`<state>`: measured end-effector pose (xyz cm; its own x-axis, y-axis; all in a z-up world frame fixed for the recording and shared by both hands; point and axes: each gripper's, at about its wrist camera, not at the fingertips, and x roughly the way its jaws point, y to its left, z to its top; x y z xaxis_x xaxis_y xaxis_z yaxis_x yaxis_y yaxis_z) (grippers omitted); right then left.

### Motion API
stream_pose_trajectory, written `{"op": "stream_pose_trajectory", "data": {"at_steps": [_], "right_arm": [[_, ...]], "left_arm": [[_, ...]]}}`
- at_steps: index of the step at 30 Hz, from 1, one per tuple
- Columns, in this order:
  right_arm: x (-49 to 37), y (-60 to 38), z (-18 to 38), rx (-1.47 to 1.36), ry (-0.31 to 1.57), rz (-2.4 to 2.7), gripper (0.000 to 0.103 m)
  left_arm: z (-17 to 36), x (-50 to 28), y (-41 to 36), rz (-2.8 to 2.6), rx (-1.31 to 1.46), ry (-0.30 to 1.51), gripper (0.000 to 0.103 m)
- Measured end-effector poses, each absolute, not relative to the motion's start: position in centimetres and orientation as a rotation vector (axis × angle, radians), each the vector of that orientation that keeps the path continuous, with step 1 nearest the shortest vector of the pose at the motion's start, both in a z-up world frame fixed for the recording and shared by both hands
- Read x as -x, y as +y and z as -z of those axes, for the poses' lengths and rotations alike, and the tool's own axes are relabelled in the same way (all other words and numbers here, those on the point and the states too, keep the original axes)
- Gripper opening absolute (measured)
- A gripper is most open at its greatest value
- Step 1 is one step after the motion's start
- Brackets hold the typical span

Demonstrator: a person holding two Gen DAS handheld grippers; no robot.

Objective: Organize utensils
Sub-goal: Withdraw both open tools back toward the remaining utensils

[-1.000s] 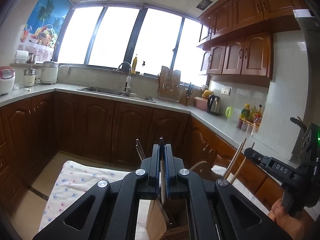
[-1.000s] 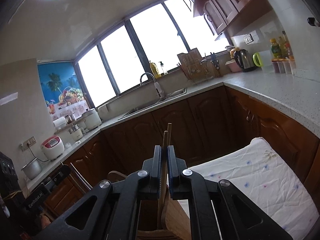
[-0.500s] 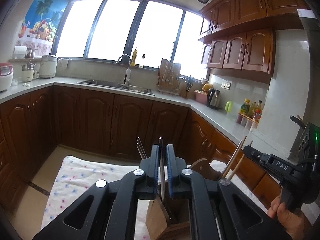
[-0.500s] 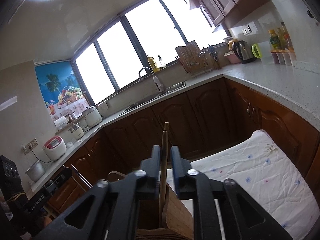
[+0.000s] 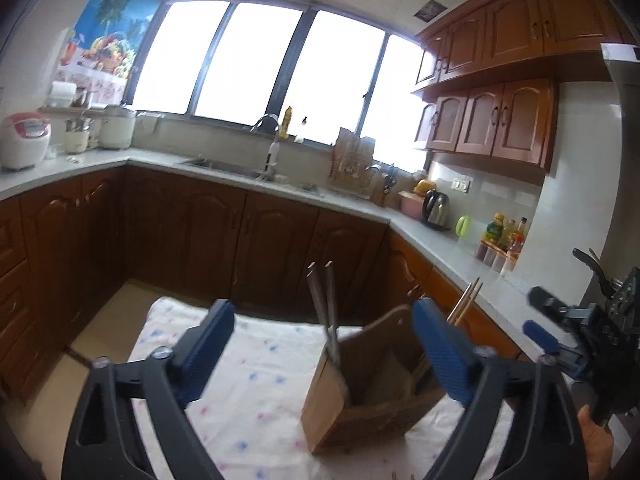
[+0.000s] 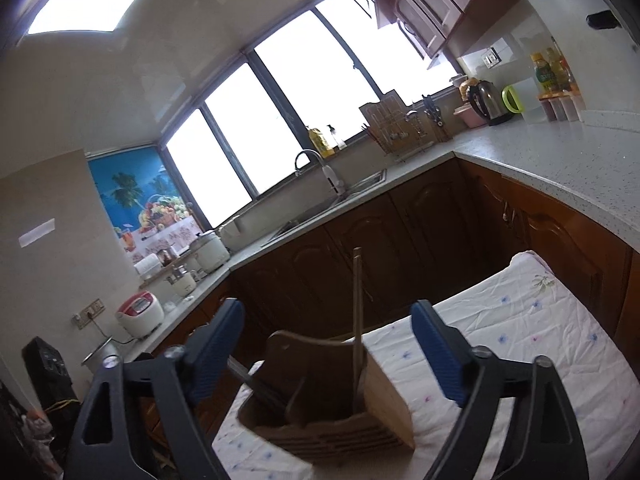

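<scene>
In the left wrist view the left gripper [image 5: 323, 344] stands with its blue-padded jaws wide apart, having just been opening, and nothing is pressed between them. Framed in that gap, at lower centre of the picture, sits the wooden utensil holder [image 5: 360, 404] on a white cloth with small coloured flowers [image 5: 248, 396]. A pair of grey metal chopsticks [image 5: 326, 312] stands upright in the holder's left compartment, free of the pads. A pair of wooden chopsticks [image 5: 466, 298] leans out of its right side, partly hidden behind the right-hand pad. At the right edge, the right gripper [image 5: 560, 340] shows side-on, with a hand [image 5: 596, 444] below it.

In the right wrist view the right gripper [image 6: 328, 346] also has its jaws spread wide, just opened, with nothing clamped. The same holder [image 6: 344, 420] sits low in the centre, the wooden chopsticks [image 6: 357, 304] rising upright from it, and the dark metal pair [image 6: 256, 384] slanting out at lower left.
</scene>
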<state>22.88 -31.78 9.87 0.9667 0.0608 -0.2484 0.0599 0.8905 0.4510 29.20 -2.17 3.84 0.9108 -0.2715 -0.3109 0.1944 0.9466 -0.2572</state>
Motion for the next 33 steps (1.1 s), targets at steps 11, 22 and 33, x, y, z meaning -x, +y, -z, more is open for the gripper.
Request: {"op": "stream_pose_trajectory", "data": {"at_steps": [11,22,33], "right_arm": [[-16.6,-28.0,-8.8,-0.448,0.318,-0.023,0.097],[-10.7,-26.1,-6.8,-0.452,0.369,0.002,0.097],[-7.7,-24.5,-3.6,-0.42,0.482,0.02,0.097]], "left_arm": [[-3.3,-22.4,0.6,0.211,0.223,0.494,0.094],[-3.7,-16.9,3.2,0.198,0.211,0.591,0.094],[-2.9,-13.2,4.4,0.188,0.181,0.68,0.094]]}}
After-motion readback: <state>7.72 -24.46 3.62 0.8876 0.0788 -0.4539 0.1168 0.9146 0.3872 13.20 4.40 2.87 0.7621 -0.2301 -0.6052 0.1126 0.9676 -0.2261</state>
